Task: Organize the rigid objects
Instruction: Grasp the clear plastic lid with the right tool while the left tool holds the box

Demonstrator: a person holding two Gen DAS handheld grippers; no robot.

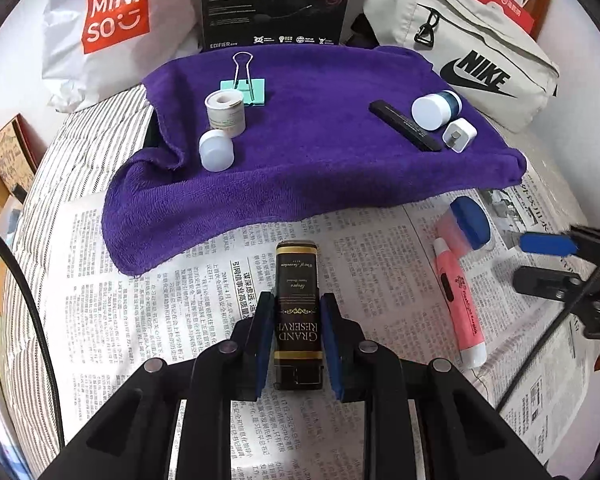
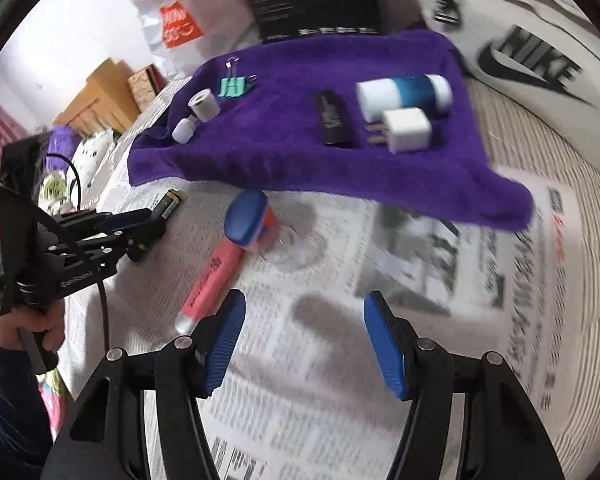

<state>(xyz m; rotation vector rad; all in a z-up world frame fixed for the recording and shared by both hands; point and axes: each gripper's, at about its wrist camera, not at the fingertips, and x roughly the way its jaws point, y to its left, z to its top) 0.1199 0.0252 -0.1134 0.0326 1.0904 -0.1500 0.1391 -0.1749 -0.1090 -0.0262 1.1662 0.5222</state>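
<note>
Two grippers work here: the left gripper [image 1: 296, 344] is pinching the dark box [image 1: 298, 312] over the newspaper [image 1: 140, 320], ready to carry to the purple towel [image 1: 300, 160], while the right gripper [image 2: 304, 344], jaws spread and empty, hovers near the pink marker [image 2: 212, 284].

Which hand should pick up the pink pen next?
Probably the right. The right gripper is open with nothing between its pads, and the pink pen lies on the newspaper just ahead of it. The left gripper is already shut on the dark Grand Reserve box.
</note>
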